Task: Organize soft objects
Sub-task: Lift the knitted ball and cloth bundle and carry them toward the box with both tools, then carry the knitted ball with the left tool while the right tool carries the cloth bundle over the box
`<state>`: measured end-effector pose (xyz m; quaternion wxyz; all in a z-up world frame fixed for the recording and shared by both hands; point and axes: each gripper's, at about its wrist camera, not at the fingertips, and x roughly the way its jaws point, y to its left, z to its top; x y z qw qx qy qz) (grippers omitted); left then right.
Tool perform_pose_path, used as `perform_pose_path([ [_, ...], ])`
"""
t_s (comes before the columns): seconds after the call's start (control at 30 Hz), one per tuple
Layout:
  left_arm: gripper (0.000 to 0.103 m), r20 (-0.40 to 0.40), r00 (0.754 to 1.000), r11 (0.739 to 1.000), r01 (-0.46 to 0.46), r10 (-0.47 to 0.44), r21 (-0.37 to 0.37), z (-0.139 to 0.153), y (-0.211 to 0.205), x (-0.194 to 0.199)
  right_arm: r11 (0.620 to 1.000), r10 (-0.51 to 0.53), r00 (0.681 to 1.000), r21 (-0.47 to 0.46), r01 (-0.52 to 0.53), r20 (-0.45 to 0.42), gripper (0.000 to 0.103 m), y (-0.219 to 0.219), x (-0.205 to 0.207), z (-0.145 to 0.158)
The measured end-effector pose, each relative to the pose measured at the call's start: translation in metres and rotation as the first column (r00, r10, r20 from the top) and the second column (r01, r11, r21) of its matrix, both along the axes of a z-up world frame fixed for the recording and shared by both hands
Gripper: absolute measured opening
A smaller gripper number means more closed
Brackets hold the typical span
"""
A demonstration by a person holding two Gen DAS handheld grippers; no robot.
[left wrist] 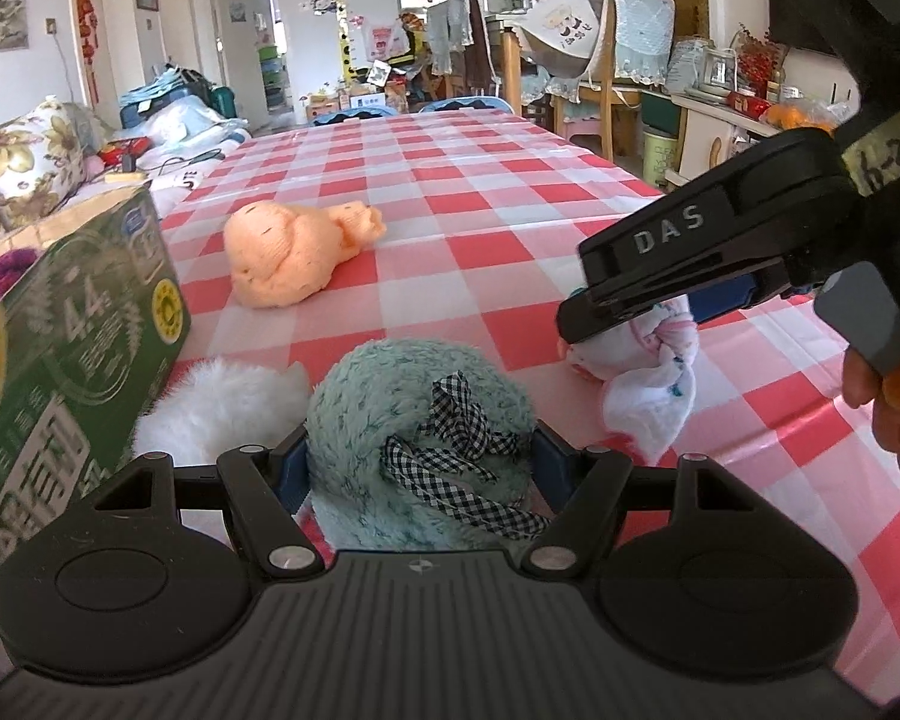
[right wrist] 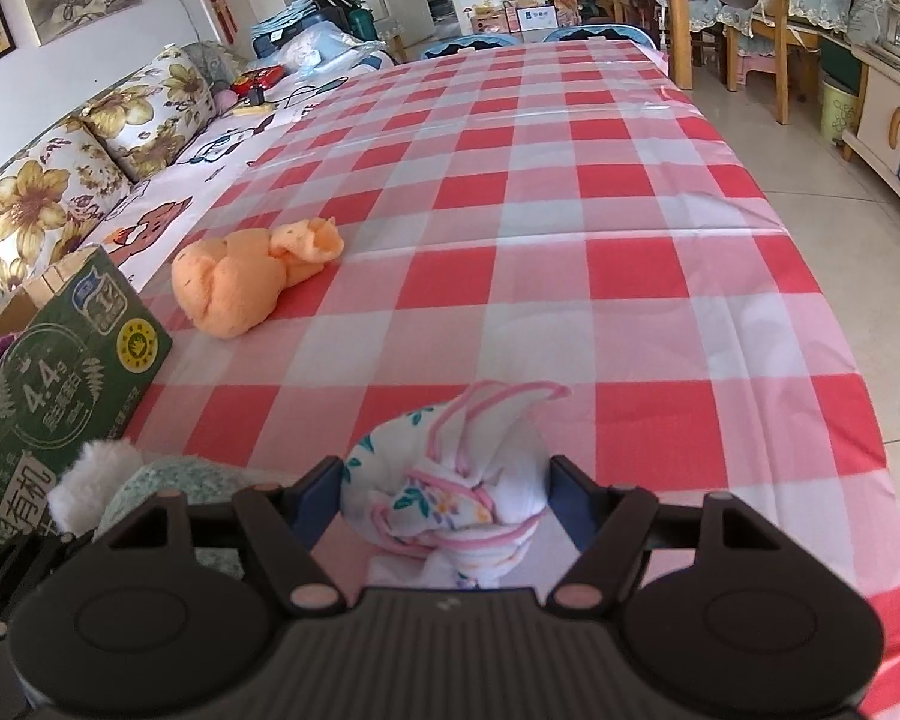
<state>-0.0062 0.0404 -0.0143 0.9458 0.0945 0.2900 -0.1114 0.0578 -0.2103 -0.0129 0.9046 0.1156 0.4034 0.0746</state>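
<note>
Two hand-held tools work side by side over a counter [right wrist: 570, 192] covered in a red-and-white checked cloth.

Left tool [left wrist: 417, 462]: its blue-padded fingers [left wrist: 288, 474] stand wide and press against both flanks of a fluffy teal bundle [left wrist: 402, 396] tied with a black-and-white gingham ribbon [left wrist: 456, 450]. The bundle fills the gap completely — a pinch on a wide, soft thing.

Right tool [right wrist: 444, 492]: its fingers bracket a knotted white cloth [right wrist: 438, 480] with pink edging and a floral print. The cloth spans the gap from one pad to the other, its pointed end rising toward the far side. In the left wrist view the same tool [left wrist: 576, 318] comes in from the right, one finger lying across the top of the white cloth [left wrist: 648, 384], which sits low over the checked cloth; whether it rests on it cannot be told. A hand [left wrist: 894, 396] grips the handle at the right edge.

Other things: a white furry item [left wrist: 222, 408] lies just beside the teal bundle, at the foot of a green printed carton [left wrist: 72, 348] standing at the counter's left edge. An orange knotted towel [left wrist: 294, 252] lies farther out, well apart from both tools. A sofa with floral cushions [right wrist: 90, 156] runs along the wall to the left.
</note>
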Motion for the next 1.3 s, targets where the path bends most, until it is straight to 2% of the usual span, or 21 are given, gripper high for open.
perform_pose_path([
  [0.3, 0.087, -0.007, 1.0, 0.998, -0.031, 0.031, -0.056, 0.013, 0.017, -0.004, 0.999, -0.019, 0.998, -0.032, 0.021, 0.062, 0.072, 0.009, -0.023, 0.02],
  [0.7, 0.087, 0.015, 1.0, 0.996, -0.022, 0.023, -0.092, 0.037, 0.032, -0.017, 0.994, 0.02, 0.987, -0.106, -0.003, 0.161, 0.072, 0.033, -0.061, 0.052],
  [1.03, 0.087, 0.078, 0.997, 0.994, -0.016, 0.025, -0.107, 0.061, 0.046, -0.024, 0.994, -0.003, 0.973, -0.101, 0.027, 0.231, 0.072, 0.036, -0.089, 0.071],
  [1.3, 0.087, 0.17, 0.985, 0.997, -0.027, 0.04, -0.073, 0.071, 0.052, -0.028, 0.995, -0.004, 0.963, -0.095, 0.031, 0.269, 0.072, 0.045, -0.096, 0.082],
])
